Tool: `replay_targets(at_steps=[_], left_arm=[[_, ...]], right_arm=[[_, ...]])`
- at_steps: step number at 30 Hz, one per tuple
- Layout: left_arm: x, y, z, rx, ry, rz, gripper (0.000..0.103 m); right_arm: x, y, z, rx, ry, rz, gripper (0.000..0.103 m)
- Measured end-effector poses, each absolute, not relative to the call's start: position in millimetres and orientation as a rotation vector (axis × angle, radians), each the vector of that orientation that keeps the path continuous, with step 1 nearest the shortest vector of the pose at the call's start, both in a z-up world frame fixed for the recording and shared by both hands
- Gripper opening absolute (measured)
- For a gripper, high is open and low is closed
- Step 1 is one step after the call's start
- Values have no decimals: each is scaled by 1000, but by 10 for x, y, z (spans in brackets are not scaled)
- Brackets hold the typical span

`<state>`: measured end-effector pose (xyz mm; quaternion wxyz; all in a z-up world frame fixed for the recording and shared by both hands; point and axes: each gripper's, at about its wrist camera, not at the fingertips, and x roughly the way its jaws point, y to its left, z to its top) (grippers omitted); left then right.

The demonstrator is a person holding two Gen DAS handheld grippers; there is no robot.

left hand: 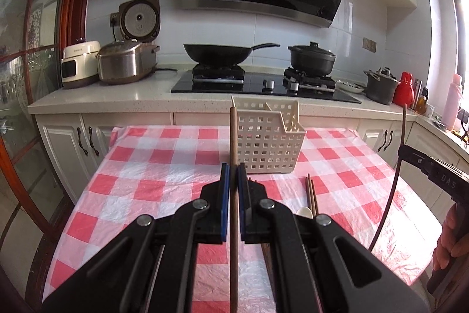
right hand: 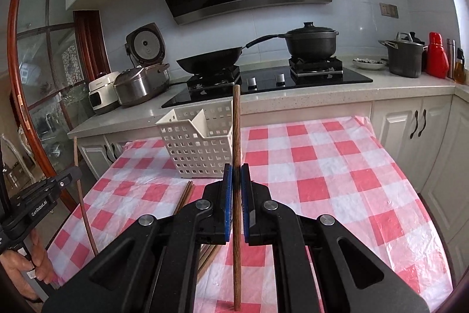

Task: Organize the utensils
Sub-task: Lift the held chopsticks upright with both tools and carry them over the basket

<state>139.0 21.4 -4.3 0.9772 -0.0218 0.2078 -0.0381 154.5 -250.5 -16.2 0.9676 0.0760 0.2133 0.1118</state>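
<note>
My left gripper (left hand: 233, 170) is shut on a brown wooden chopstick (left hand: 233, 137) that stands nearly upright, its top reaching level with the rim of the cream perforated basket (left hand: 265, 143) just behind. My right gripper (right hand: 236, 170) is shut on a second wooden chopstick (right hand: 236, 125), also upright, in front of the same basket (right hand: 196, 148). Each view catches the other gripper at its edge: the right one (left hand: 403, 150) with its dark stick (left hand: 392, 184), the left one (right hand: 76, 169) with its stick (right hand: 83, 201). More chopsticks (left hand: 311, 195) and a white spoon (left hand: 304, 211) lie on the checked cloth.
The red-and-white checked table (left hand: 152, 166) sits against a white counter with a black hob, a wok (left hand: 218, 53), a lidded pot (left hand: 312, 57), rice cookers (left hand: 126, 63) at left, and a stockpot and red bottle (left hand: 404, 88) at right. A hand (right hand: 20, 275) holds the left gripper's handle.
</note>
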Motion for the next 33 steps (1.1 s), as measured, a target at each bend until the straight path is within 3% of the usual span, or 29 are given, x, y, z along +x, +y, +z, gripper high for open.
replay_targets(at_steps=[20, 33], left_arm=[[1208, 89, 180, 19, 329, -60, 6], [1810, 46, 607, -6, 274, -82, 6]], right_arm=[[1334, -2453, -23, 102, 383, 223, 6], [1953, -2247, 207, 50, 359, 225, 6]])
